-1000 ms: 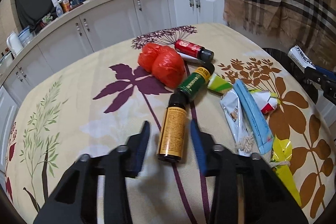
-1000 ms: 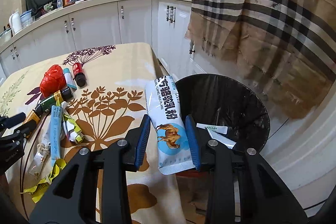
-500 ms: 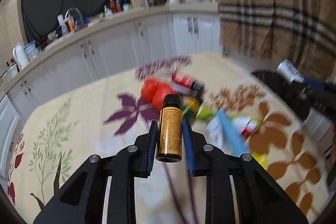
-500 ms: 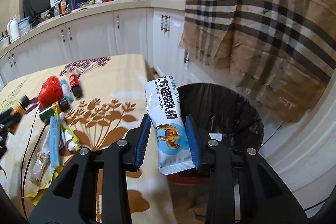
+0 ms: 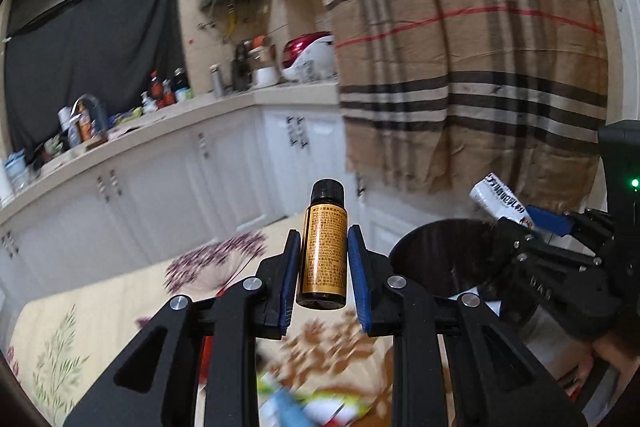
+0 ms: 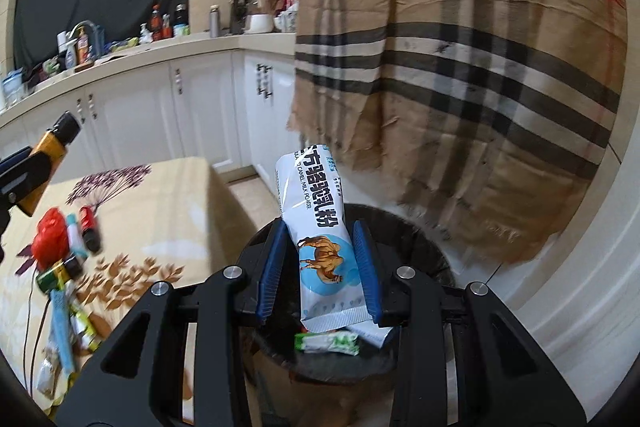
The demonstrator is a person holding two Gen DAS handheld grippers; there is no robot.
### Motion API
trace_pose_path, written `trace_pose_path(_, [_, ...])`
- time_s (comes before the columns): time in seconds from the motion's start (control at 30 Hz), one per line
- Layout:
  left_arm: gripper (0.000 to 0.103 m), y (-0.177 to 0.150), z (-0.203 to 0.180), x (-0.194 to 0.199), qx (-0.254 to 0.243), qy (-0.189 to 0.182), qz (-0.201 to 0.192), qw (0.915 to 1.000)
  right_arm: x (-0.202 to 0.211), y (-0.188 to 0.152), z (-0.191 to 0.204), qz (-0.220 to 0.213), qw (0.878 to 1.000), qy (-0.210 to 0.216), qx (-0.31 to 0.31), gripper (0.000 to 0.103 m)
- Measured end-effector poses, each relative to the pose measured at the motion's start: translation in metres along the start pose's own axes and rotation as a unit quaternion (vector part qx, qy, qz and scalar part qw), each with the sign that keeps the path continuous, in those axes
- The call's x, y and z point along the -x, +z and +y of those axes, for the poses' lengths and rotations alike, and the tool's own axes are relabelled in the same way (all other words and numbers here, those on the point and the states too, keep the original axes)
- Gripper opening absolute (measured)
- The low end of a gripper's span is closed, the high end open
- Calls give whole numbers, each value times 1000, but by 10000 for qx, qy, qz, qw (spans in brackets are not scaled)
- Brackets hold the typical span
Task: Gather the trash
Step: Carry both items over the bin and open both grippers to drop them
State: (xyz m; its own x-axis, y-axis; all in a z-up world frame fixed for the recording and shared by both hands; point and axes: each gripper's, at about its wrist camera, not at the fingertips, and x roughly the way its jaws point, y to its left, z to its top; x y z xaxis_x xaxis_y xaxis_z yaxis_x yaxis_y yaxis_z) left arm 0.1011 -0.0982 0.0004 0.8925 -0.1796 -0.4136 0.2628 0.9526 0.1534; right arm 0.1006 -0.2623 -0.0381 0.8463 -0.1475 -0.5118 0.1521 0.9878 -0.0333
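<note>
Two pieces of trash are now in the air at once, one in each claw. Nearest in the left wrist view, the left gripper (image 5: 323,259) pinches a small amber bottle (image 5: 322,251) with a black cap, upright between its blue pads. A second ago that bottle lay flat on the table between spread fingers; since then the fingers have closed on it and lifted it clear, and the view has swung up toward the cupboards and the checked cloth (image 5: 472,67). Beyond and to the right stands the bin (image 5: 436,259) with its black liner, which suggests the bottle is on its way there.

The right gripper (image 6: 320,271) holds a white milk powder packet (image 6: 320,235) between its pads. A second ago it hung near the table edge, short of the bin; now the packet's lower end hangs over the open bin (image 6: 416,227), above a green-and-white wrapper (image 6: 327,343) already lying inside. The pads appear slightly wider than before, so release is probably starting, though the packet has not dropped.

Farther off, the table (image 6: 172,211) bears a red bag (image 6: 50,239), a red bottle (image 6: 89,227), a green bottle (image 6: 56,273) and several wrappers, so plenty remains to collect.
</note>
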Motion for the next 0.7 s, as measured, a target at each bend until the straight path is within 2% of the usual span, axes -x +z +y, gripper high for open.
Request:
trace_pose_path(0.1, [25,6,-17,-15,-132,-80,-17,9999,-8,3,-12,-3,9999,-95,-86,34])
trace_pose_path(0.47, [25,15,-62,-71,-386,-436,369,9976,-43,0,-42,180,9989,-322,-284,34])
trace_pose_path(0.5, [25,15,-66,-75,-427,-462,403,9972,-47,0,-44,195,9987,-363,-289,35])
trace_pose_path(0.6, [28,15,-75,-90,-506,-501,540,9960,-57,-2,-49,260,9982,-462,-284,56])
trace_pose_path(0.7, [41,13,-73,-97,-412,-498,648,9958,-60,-4,-50,268,9980,-519,-228,58])
